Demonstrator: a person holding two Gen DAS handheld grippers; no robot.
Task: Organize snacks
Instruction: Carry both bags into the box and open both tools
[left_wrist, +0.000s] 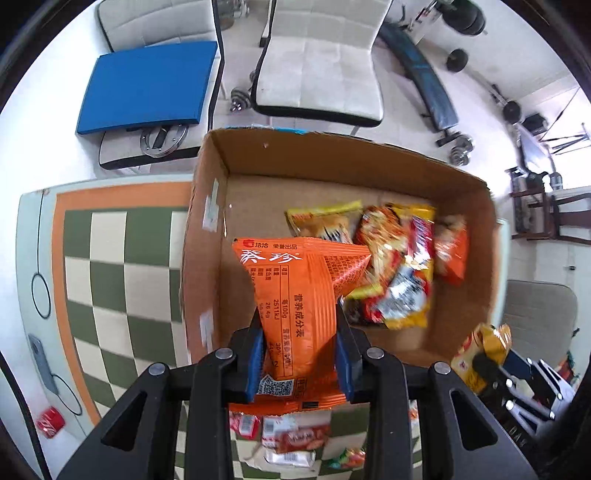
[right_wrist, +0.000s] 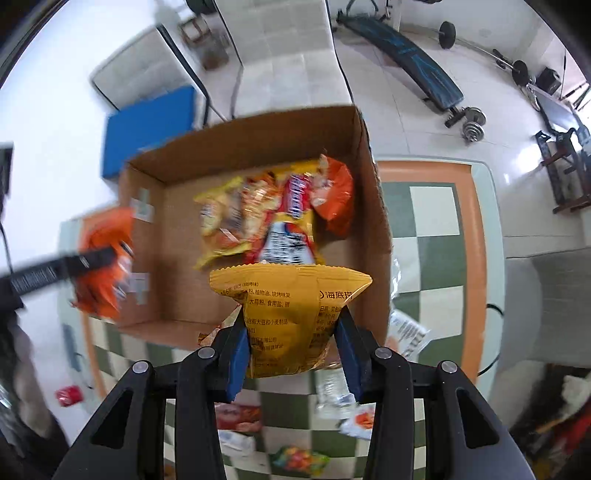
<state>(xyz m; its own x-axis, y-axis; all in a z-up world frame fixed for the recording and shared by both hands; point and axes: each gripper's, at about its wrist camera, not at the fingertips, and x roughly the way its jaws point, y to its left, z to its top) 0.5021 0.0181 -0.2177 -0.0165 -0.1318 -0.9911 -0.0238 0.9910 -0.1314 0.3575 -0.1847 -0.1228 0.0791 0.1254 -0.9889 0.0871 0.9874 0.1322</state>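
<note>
Snacks hang long-axis down from both our tools, the left tool (left_wrist: 300, 354) pinching an orange packet (left_wrist: 295, 306) over the cardboard box (left_wrist: 207, 229), the right tool (right_wrist: 293, 354) pinching a yellow packet (right_wrist: 286, 317) at its near wall.

A pale, glossy tiled floor (left_wrist: 406, 92) fills the far part of the room in bright, even light. Two white padded chairs (left_wrist: 321, 70) stand at the far side of a table with a green-and-cream checked top (left_wrist: 110, 266) edged in orange, the left one bearing a blue cushion (left_wrist: 147, 85). Far right lie a dark weight bench (left_wrist: 421, 74) and dumbbells (left_wrist: 460, 153); a grey sofa (left_wrist: 535, 314) sits at the right.
</note>
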